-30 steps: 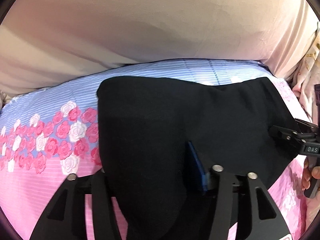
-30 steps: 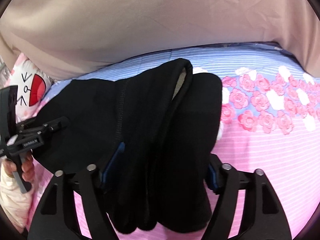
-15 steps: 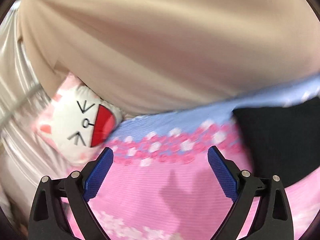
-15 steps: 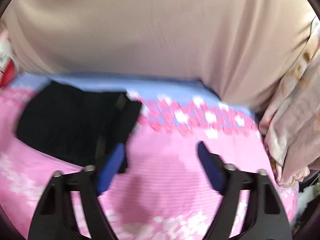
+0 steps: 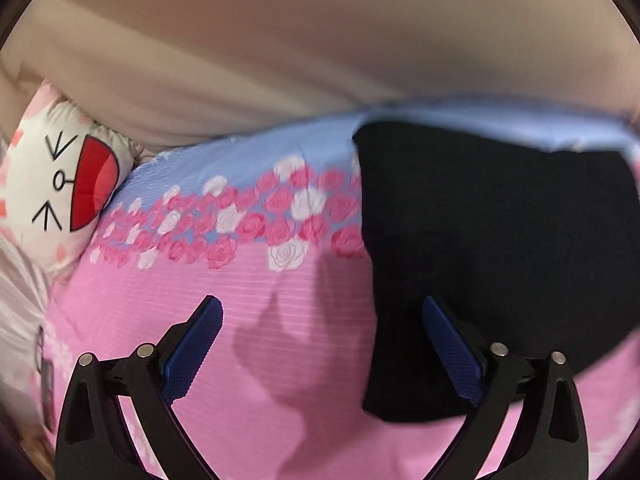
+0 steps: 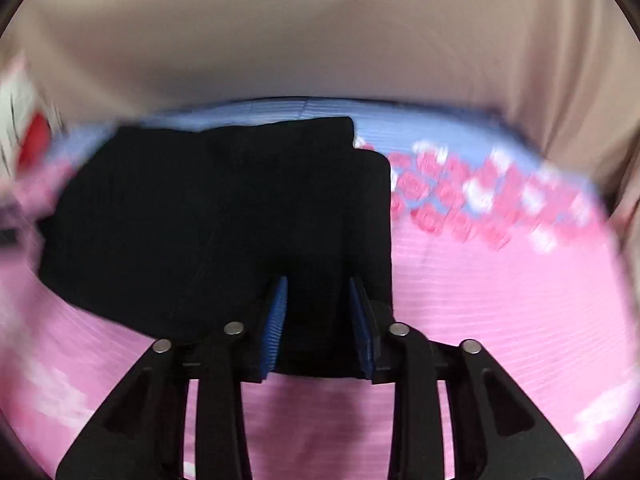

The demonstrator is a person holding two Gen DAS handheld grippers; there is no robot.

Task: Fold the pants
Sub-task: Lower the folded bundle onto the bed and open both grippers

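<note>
The black pants (image 5: 492,248) lie folded in a compact block on the pink and blue floral bed sheet (image 5: 248,320). My left gripper (image 5: 320,308) is open wide and empty, its right finger over the pants' left edge and its left finger over the bare sheet. In the right wrist view the pants (image 6: 208,220) fill the middle left. My right gripper (image 6: 318,288) has its jaws narrowed with the pants' near right edge lying between the blue pads (image 6: 276,320). Whether the pads pinch the cloth is unclear, and the view is motion-blurred.
A white cartoon-face pillow (image 5: 68,184) lies at the bed's left end. A beige fabric wall (image 5: 320,40) runs behind the bed. The floral band of roses (image 6: 480,196) runs right of the pants.
Both grippers let go of the pants and swung away half a second ago. Now both have come back to the pants, and the right jaws have narrowed around the near edge.
</note>
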